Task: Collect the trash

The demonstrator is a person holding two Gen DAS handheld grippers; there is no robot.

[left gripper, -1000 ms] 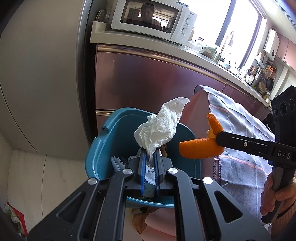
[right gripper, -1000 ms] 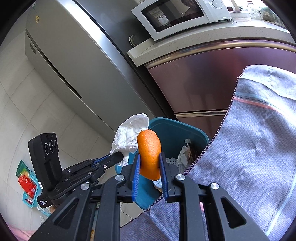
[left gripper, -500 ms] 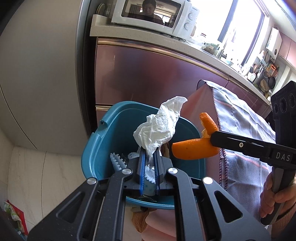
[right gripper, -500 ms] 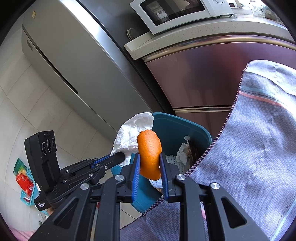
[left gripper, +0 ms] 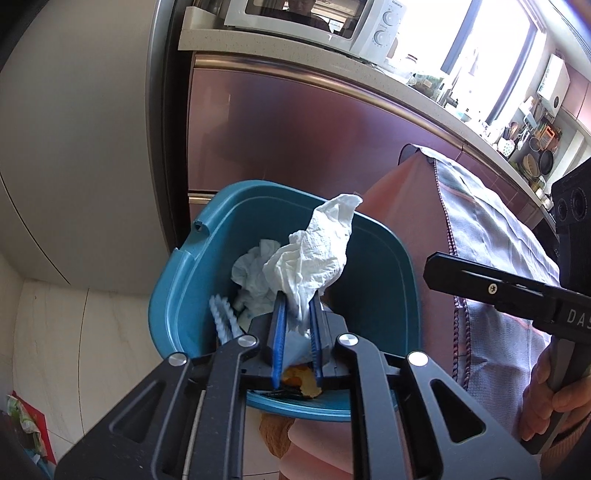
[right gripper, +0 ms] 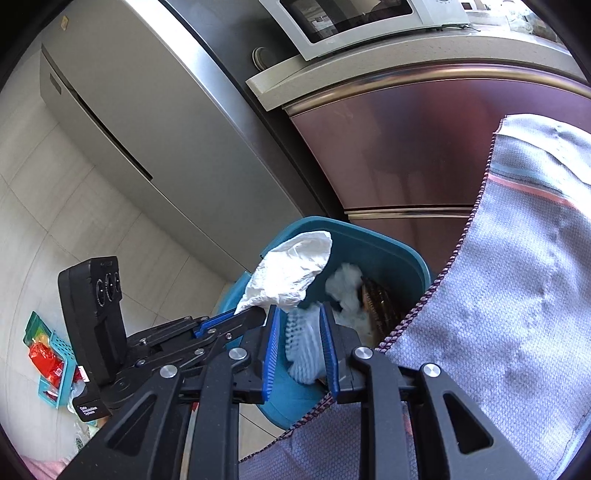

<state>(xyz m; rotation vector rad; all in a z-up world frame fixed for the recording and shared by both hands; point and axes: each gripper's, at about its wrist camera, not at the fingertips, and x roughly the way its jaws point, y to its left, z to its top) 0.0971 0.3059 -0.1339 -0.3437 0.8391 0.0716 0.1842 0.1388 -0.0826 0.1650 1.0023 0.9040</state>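
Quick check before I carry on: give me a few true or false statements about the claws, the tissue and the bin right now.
1. The left claw has the white tissue between its pads. True; its jaws are opening.
2. The right claw holds an orange peel. False: nothing sits between its pads.
3. The tissue is over the teal bin. True.
4. The bin is empty. False: crumpled paper and other trash lie inside.
5. The microwave stands on the floor. False: it stands on the counter.
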